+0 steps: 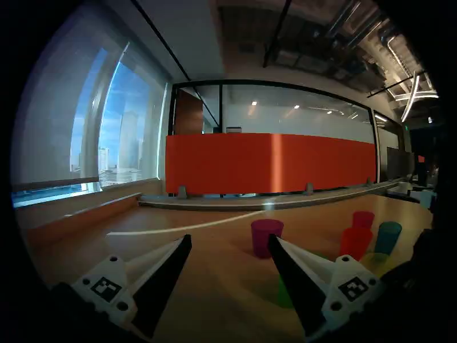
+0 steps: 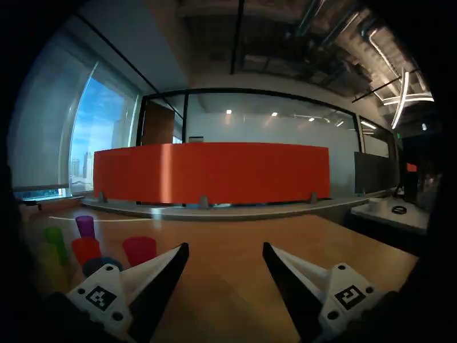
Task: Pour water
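Note:
Several coloured plastic cups stand on a wooden table (image 1: 223, 297). In the left gripper view a purple cup (image 1: 266, 236) stands just beyond my left gripper (image 1: 229, 242), which is open and holds nothing. A red cup (image 1: 355, 243), a teal cup (image 1: 388, 237), a crimson cup (image 1: 363, 219) and a yellow cup (image 1: 374, 263) cluster to the right. A green cup (image 1: 283, 292) is partly hidden behind the right finger. In the right gripper view my right gripper (image 2: 225, 250) is open and empty, with the purple cup (image 2: 85, 226), green cup (image 2: 55, 237), red cup (image 2: 85, 250), crimson cup (image 2: 139, 250) and teal cup (image 2: 101, 266) to its left.
An orange partition (image 2: 211, 172) on a grey rail runs along the table's far edge. Windows (image 1: 117, 137) line the left side. A second desk (image 2: 394, 214) with small items stands at the right. Bare wood (image 2: 240, 286) lies ahead of the right gripper.

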Demonstrator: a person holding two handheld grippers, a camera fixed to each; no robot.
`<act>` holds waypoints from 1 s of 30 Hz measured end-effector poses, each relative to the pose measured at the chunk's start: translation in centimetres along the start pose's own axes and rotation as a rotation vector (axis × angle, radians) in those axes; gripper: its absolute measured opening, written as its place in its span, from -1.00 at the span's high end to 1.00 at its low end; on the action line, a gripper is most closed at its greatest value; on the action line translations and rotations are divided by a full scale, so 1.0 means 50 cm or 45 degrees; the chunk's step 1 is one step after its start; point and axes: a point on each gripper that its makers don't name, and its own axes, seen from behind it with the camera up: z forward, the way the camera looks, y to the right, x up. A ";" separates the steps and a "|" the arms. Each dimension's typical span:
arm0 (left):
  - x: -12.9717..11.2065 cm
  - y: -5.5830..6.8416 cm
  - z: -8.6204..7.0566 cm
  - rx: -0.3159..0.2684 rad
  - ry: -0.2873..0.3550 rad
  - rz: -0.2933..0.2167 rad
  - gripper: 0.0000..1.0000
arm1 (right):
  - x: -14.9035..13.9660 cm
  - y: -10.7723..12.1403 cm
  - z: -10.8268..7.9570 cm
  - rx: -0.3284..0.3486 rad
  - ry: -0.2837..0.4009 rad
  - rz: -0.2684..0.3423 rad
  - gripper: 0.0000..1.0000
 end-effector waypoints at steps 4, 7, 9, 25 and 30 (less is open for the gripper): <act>0.000 0.000 0.000 0.000 0.000 0.000 -0.99 | 0.000 0.001 -0.001 -0.001 -0.001 -0.005 -0.99; 0.000 -0.001 0.001 0.000 0.000 0.000 -0.99 | -0.001 0.002 0.000 -0.001 -0.001 -0.005 -1.00; 0.000 -0.001 0.001 0.000 0.000 0.000 -0.99 | -0.001 0.003 0.000 0.000 -0.001 -0.005 -1.00; 0.000 -0.001 -0.001 0.000 0.000 0.000 -0.99 | -0.002 0.005 0.001 -0.002 -0.004 -0.005 -1.00; 0.000 -0.001 -0.001 0.000 0.000 0.000 -0.99 | -0.003 0.006 0.001 -0.002 -0.005 -0.006 -1.00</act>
